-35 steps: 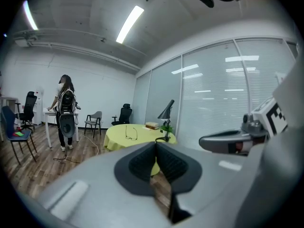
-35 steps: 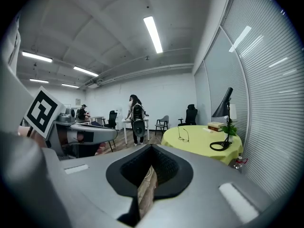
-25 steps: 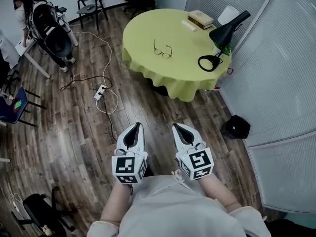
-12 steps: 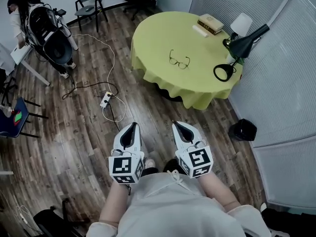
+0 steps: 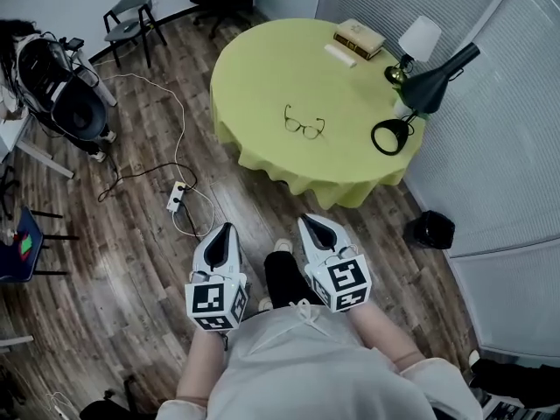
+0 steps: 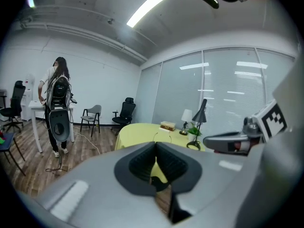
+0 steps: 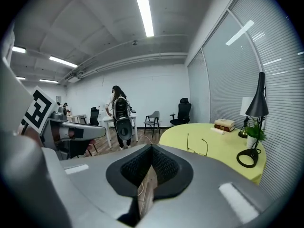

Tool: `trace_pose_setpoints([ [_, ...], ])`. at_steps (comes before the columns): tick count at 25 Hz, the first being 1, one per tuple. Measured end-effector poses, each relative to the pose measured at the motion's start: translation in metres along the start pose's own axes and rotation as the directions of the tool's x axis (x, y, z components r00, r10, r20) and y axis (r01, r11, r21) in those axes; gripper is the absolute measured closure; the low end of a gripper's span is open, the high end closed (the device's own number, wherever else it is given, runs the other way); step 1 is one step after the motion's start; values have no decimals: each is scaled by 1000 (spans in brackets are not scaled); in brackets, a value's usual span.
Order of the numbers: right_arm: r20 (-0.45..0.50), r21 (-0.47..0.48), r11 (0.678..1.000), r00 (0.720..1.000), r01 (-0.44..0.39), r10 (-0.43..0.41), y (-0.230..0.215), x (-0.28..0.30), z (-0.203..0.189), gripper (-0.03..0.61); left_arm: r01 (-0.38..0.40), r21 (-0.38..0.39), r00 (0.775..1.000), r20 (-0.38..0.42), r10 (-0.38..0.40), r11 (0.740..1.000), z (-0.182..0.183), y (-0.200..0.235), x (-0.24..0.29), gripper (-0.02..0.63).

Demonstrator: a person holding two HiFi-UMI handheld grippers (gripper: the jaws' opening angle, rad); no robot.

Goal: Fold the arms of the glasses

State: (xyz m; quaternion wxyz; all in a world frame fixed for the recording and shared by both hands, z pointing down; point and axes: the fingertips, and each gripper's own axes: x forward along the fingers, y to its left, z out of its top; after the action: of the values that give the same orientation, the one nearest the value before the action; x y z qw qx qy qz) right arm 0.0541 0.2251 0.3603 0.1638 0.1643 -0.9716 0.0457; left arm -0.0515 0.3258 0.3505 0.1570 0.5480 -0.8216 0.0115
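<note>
The glasses [image 5: 304, 126] lie with their arms unfolded near the middle of a round table under a yellow-green cloth [image 5: 262, 68], and they also show in the right gripper view [image 7: 196, 152]. My left gripper [image 5: 223, 233] and right gripper [image 5: 312, 226] are held side by side over the wooden floor, well short of the table's near edge. Both point towards the table. The left gripper [image 6: 156, 146] has its jaws together with nothing between them, and the right gripper [image 7: 152, 148] is likewise shut and empty.
On the table's far right stand a black desk lamp [image 5: 411, 94], a white-shaded lamp [image 5: 418, 38] and stacked books [image 5: 359, 35]. A black bin [image 5: 429, 230] sits by the blinds on the right. A power strip with cable [image 5: 178, 197] lies on the floor at left. A person with a backpack [image 6: 57, 108] stands far left.
Both grippers have been carried forward across the floor, still shut. The table with the glasses now sits closer and lower in the head view.
</note>
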Motion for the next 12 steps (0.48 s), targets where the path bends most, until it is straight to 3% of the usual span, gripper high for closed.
trace_pose_setpoints([
  [12,4,36,998,999,44,-45,-152,127,46,578,48,14,999,-13,-48,999,64,1,204,607],
])
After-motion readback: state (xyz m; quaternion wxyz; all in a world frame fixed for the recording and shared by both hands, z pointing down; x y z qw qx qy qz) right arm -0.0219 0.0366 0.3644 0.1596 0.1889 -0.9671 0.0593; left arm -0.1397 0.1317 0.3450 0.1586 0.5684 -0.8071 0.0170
